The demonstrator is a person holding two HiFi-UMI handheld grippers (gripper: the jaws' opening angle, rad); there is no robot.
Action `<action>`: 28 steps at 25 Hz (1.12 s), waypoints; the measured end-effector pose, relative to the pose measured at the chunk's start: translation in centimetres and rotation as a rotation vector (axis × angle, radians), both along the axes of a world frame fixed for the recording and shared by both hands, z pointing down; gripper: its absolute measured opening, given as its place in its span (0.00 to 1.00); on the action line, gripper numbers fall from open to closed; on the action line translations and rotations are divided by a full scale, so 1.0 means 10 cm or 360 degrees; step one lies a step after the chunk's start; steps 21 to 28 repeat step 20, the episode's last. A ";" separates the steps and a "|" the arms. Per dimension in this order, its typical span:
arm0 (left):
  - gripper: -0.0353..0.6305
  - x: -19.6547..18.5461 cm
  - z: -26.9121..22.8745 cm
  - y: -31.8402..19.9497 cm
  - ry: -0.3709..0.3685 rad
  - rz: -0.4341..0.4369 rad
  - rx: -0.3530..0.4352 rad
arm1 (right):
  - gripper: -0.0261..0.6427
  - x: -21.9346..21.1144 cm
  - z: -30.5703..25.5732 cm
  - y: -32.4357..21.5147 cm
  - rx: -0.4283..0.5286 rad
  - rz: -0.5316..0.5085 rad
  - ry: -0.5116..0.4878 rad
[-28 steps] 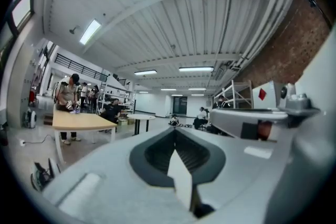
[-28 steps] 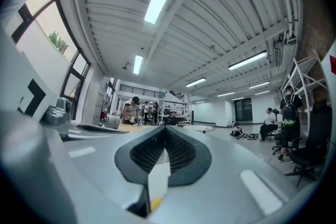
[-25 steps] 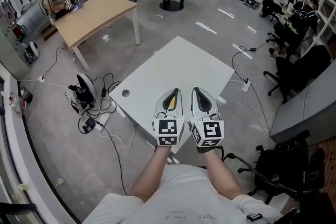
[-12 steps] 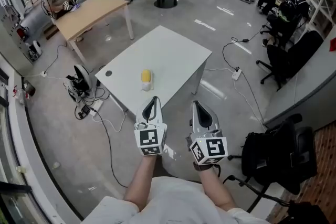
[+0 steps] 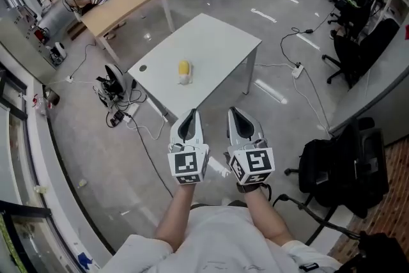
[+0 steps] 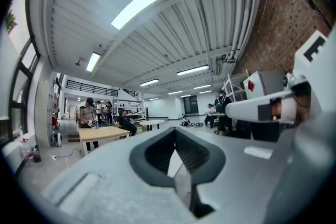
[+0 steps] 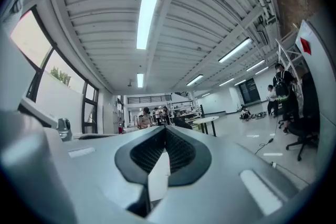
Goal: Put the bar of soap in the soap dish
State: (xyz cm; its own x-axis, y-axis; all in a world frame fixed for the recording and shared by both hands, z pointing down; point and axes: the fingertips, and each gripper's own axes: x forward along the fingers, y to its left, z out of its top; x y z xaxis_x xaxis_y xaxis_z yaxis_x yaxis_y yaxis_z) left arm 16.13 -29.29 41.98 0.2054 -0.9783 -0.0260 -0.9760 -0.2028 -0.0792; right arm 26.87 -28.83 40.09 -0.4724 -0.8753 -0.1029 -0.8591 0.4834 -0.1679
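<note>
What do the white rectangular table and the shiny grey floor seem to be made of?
White rectangular table: probably laminated or painted board, matte, since the top looks flat and uniform. Shiny grey floor: probably polished concrete, since it shows reflections of lights.

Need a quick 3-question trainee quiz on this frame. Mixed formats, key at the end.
1. True or false: the right gripper is holding the yellow item.
2. Multiple choice: where does the yellow item sit? A) on the white table; B) on the wooden table; C) on the floor.
3. Short answer: how do the jaws of the left gripper stand, and is anything between them?

Key: 1 false, as its jaws are together on nothing and it is short of the table. 2 A. 3 together, with nothing between them.
</note>
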 end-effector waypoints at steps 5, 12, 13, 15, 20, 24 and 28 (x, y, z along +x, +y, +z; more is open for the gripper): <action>0.05 -0.17 0.01 0.42 -0.0010 0.0035 -0.0019 | 0.06 -0.11 -0.11 0.23 0.0021 0.0033 -0.0002; 0.05 -0.94 0.15 0.83 0.0046 -0.0100 -0.0104 | 0.06 -0.73 -0.07 0.50 0.0007 -0.0082 0.0027; 0.05 -1.02 0.21 0.87 0.0102 -0.0100 -0.0143 | 0.06 -0.84 -0.02 0.54 0.0001 -0.0108 0.0048; 0.05 -1.10 0.27 0.98 0.0204 -0.0082 -0.0195 | 0.06 -1.03 0.08 0.62 -0.0021 -0.0154 0.0085; 0.05 -1.24 0.39 1.12 0.0222 -0.0059 -0.0230 | 0.06 -1.23 0.20 0.69 -0.0077 -0.0171 0.0111; 0.05 -1.24 0.39 1.12 0.0222 -0.0059 -0.0230 | 0.06 -1.23 0.20 0.69 -0.0077 -0.0171 0.0111; 0.05 -1.24 0.39 1.12 0.0222 -0.0059 -0.0230 | 0.06 -1.23 0.20 0.69 -0.0077 -0.0171 0.0111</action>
